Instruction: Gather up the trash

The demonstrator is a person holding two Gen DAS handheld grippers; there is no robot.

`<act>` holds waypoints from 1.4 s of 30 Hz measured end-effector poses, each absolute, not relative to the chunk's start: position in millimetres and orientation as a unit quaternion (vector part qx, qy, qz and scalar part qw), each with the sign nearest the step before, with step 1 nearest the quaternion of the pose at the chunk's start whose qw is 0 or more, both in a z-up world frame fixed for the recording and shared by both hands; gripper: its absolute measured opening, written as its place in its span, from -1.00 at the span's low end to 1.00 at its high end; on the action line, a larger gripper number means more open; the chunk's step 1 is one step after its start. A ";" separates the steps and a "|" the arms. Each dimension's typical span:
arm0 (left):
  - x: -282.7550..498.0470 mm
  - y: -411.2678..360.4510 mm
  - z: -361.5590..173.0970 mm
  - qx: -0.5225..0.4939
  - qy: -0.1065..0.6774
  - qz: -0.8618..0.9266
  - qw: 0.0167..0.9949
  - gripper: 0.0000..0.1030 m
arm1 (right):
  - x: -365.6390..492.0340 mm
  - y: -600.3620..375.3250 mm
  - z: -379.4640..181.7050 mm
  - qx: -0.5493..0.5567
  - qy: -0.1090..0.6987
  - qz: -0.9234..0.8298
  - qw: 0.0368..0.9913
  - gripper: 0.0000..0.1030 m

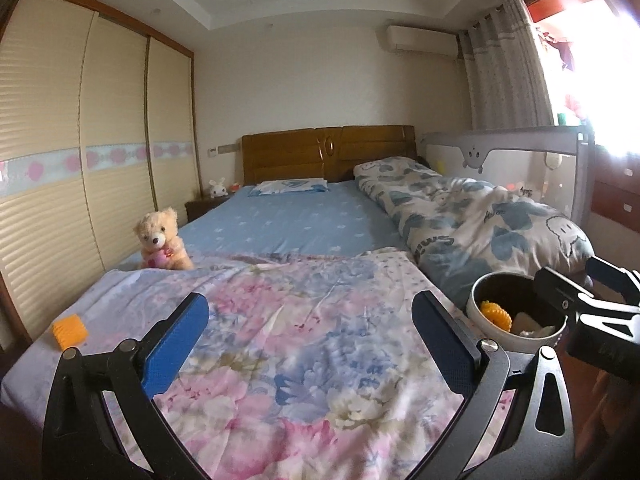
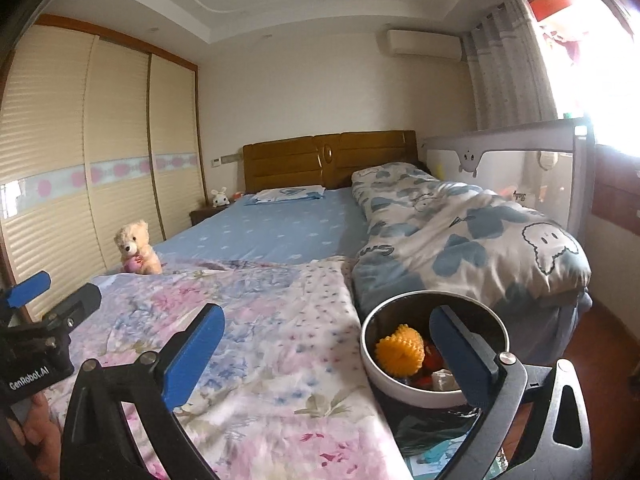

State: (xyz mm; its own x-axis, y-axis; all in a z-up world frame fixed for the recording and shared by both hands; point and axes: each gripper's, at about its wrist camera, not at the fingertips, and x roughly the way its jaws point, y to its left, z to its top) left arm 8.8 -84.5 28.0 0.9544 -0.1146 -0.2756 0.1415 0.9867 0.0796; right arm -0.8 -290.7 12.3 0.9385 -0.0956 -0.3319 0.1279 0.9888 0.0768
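Both jaws wide, nothing held: my left gripper [image 1: 310, 344] over floral quilt [image 1: 280, 340], my right gripper [image 2: 328, 356] by bin [image 2: 400, 384]. Orange piece [image 1: 70, 330] on quilt's left edge.

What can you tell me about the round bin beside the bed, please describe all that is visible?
The round bin stands upright at the foot of the bed, against the mattress edge. Its outer wall looks white, its inside dark, with a thin pale rim. It is open, without a lid. Inside lie a yellow ridged piece, something red and a pale scrap. Neither gripper touches it.
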 end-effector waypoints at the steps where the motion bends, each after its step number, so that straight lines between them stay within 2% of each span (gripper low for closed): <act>1: 7.8 -83.7 27.9 0.050 0.136 -0.063 0.988 1.00 | -0.9 -290.0 13.2 0.050 0.165 -0.054 0.984 1.00; 42: 10.8 -83.6 25.6 0.048 0.155 -0.073 0.984 1.00 | 3.9 -289.4 13.2 0.061 0.188 -0.037 0.979 1.00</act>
State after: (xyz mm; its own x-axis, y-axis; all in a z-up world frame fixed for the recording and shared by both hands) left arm 10.8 -83.6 25.6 0.9413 -0.1278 -0.3124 0.1576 0.9849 0.0720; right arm 3.9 -289.4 13.2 0.9263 -0.0494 -0.3735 0.0957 0.9897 0.1065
